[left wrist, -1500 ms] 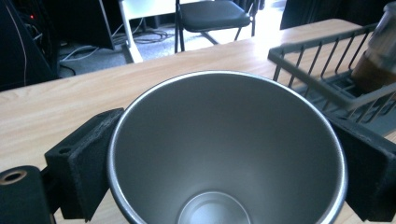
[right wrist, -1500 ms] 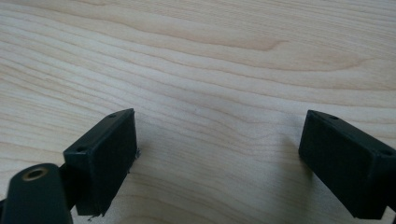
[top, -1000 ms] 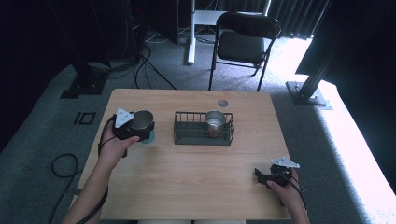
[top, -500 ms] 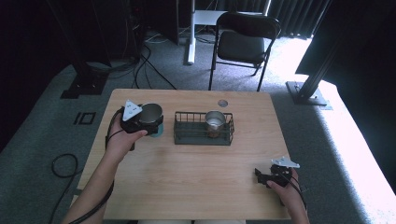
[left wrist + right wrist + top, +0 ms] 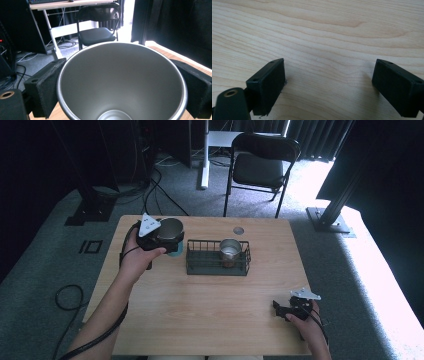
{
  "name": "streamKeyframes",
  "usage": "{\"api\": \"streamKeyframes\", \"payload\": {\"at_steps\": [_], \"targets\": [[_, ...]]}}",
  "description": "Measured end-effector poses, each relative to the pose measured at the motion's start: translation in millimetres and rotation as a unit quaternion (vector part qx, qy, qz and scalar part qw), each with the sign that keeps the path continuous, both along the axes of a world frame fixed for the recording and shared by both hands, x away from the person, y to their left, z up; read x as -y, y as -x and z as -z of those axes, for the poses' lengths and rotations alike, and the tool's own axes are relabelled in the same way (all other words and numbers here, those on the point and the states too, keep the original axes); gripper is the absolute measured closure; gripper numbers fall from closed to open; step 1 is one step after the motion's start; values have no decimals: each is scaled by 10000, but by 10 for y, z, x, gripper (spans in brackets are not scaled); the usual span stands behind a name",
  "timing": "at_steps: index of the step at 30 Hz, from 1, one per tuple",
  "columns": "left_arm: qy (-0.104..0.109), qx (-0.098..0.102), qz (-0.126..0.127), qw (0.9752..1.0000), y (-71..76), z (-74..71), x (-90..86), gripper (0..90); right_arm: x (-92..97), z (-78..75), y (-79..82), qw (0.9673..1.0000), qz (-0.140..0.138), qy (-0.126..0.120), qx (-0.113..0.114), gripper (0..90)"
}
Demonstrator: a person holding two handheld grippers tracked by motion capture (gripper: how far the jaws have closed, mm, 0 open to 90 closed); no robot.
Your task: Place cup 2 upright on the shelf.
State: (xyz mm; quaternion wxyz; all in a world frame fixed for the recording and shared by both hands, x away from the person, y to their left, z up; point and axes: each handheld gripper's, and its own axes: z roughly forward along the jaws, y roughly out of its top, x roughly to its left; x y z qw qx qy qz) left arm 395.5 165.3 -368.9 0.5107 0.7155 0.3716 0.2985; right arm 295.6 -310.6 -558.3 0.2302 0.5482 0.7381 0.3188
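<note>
Steel cup (image 5: pixel 170 228), wide-mouthed and bare inside, sits clamped between the jaws of the left gripper (image 5: pixel 161 236), held above the table's (image 5: pixel 200 310) far left part, just left of the wire basket (image 5: pixel 194 265). In the left gripper view the cup (image 5: pixel 120 82) tilts its open mouth toward the camera, with one black jaw pressed against each side of its wall. Beneath it, in the high view, a teal thing (image 5: pixel 176 252) peeks out on the tabletop; what it is cannot be told. The basket holds a second steel cup (image 5: pixel 230 251) upright at its right end. A small round grey disc (image 5: pixel 238 230) lies on the table beyond the basket. The right gripper (image 5: pixel 283 308) rests low at the near right corner, well apart from all this; its jaws stand wide apart over bare wood (image 5: pixel 329 37), gripping nothing. A black folding chair (image 5: pixel 262 162) stands past the table's far edge.
</note>
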Motion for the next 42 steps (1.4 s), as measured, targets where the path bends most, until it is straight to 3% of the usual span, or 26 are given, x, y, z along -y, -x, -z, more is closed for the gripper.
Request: {"api": "streamKeyframes", "payload": {"at_steps": [6,12,17,26,36,42], "targets": [[100,-9,197,9998,-63,-15,154,69,0,0,0,10000,1,-2,-2,108],[177,10,240,9996,-141,16,311,69,0,0,0,10000,-1,0,1,108],[101,-27,324,9994,-205,84,435,69,0,0,0,10000,0,-1,0,108],[91,-121,440,9989,-287,237,617,69,0,0,0,10000,2,-1,-1,108],[99,-273,536,9981,-369,502,772,69,0,0,1,10000,-1,-1,-3,109],[-5,-327,565,9979,-403,637,830,69,0,0,1,10000,-2,-1,-3,109]]}}
